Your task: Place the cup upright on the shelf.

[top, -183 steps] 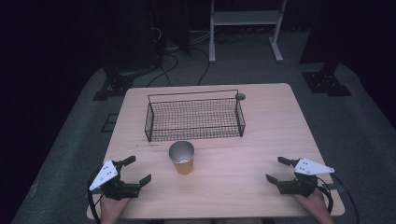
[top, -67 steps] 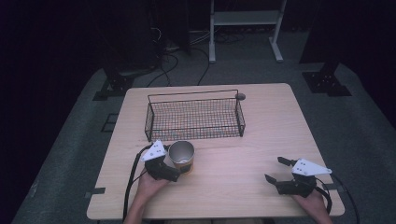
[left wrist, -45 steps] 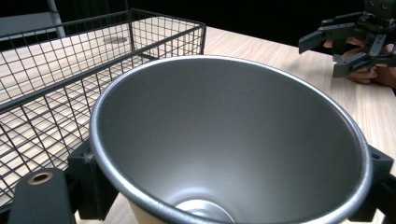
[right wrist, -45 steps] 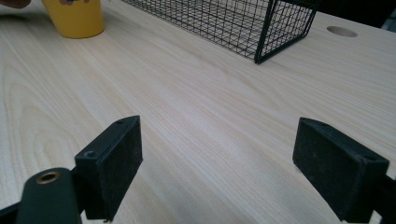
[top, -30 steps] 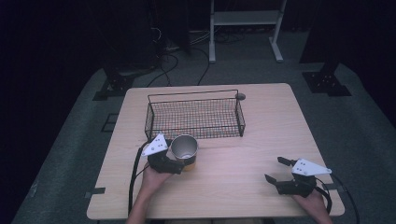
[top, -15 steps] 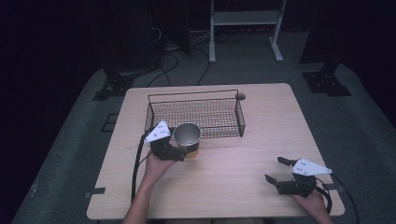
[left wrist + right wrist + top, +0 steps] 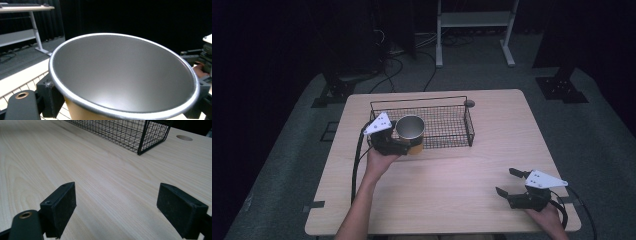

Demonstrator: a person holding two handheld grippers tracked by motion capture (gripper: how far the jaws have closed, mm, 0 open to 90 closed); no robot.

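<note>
The left hand-held gripper [image 7: 404, 145] grips the cup [image 7: 410, 131], lifted at the basket's [image 7: 452, 100] near wall, so the pickup looks done and setting it inside remains, while the right hand-held gripper [image 7: 508, 182] rests open on the worktop [image 7: 452, 175].

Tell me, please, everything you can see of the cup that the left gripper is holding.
The cup is round, with a matte silver-grey inside, a rolled pale rim and a tan-orange outer wall. It looks empty. The left gripper is shut on its lower wall, one jaw at each side. It stands roughly upright, mouth up, at the near left edge of the black wire basket. Whether it is already clear of the table I cannot tell.
</note>
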